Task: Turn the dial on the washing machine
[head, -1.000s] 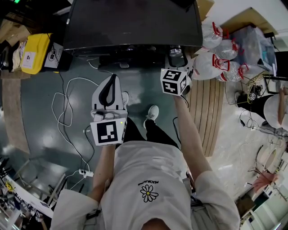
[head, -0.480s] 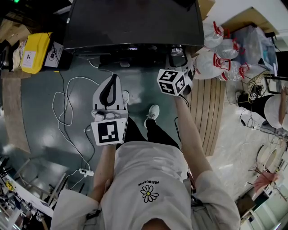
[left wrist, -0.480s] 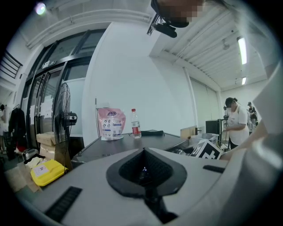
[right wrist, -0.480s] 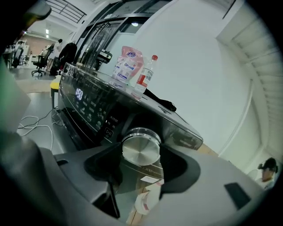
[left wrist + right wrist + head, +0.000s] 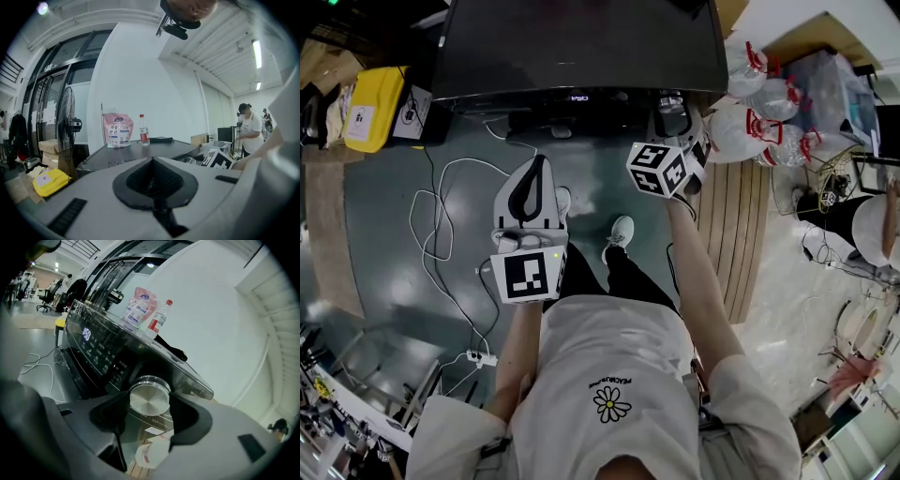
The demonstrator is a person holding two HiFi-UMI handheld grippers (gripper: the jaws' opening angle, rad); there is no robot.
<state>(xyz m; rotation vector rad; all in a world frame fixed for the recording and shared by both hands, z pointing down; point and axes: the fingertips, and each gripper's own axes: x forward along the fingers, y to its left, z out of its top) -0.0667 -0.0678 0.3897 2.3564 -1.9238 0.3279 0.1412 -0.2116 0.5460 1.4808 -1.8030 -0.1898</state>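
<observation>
The black washing machine (image 5: 581, 47) stands in front of me, and its lit control panel (image 5: 96, 345) shows in the right gripper view. The round silver dial (image 5: 149, 398) sits at the panel's right end. My right gripper (image 5: 150, 409) holds it, one black pad pressed on each side of its rim. In the head view that gripper (image 5: 673, 120) reaches up to the machine's front edge, and the dial is mostly hidden behind it. My left gripper (image 5: 534, 167) hangs over the floor, well short of the machine, its jaws shut together with nothing between them (image 5: 152, 164).
A pink pouch (image 5: 138, 308) and a water bottle (image 5: 158, 320) stand on the machine's top. White cables (image 5: 441, 234) trail over the floor at the left, near a yellow box (image 5: 370, 108). White bags (image 5: 750, 122) and a wooden pallet (image 5: 736, 234) lie at the right.
The right gripper's marker cube has rolled a little while staying at the dial. A small readout has lit up on the panel's front edge. The left gripper has not moved.
</observation>
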